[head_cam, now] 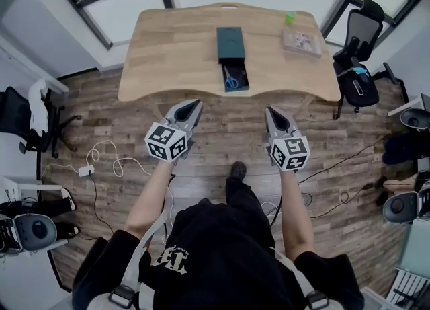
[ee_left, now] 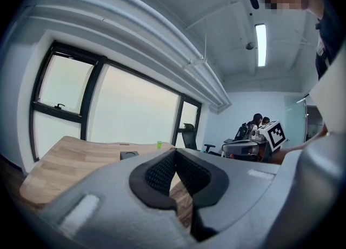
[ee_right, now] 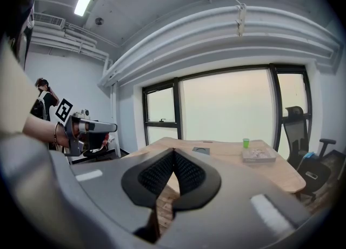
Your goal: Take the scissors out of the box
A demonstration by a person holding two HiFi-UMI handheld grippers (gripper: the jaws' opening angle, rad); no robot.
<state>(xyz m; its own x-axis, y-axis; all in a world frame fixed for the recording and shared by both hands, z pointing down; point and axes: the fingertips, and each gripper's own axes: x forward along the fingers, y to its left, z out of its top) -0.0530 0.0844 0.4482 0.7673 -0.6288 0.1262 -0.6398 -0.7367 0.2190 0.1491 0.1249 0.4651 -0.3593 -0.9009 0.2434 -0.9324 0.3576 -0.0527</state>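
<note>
A dark box (head_cam: 230, 43) lies in the middle of the wooden table (head_cam: 168, 53). Its inner tray is slid out toward me, and blue-handled scissors (head_cam: 232, 82) lie in it. Both grippers hang over the floor, short of the table's near edge, and point at it. The left gripper (head_cam: 195, 104) is shut with nothing between its jaws, and so is the right gripper (head_cam: 270, 111). In the left gripper view the jaws (ee_left: 174, 152) meet in front of the box (ee_left: 128, 155). The right gripper view has its closed jaws (ee_right: 173, 153) below the box (ee_right: 201, 149).
A green cup (head_cam: 289, 17) and a clear packet (head_cam: 302, 41) sit at the table's far right. Office chairs stand at the right (head_cam: 356, 66) and left (head_cam: 27, 120). White cables (head_cam: 101, 161) trail across the wood floor. People sit in the background of both gripper views.
</note>
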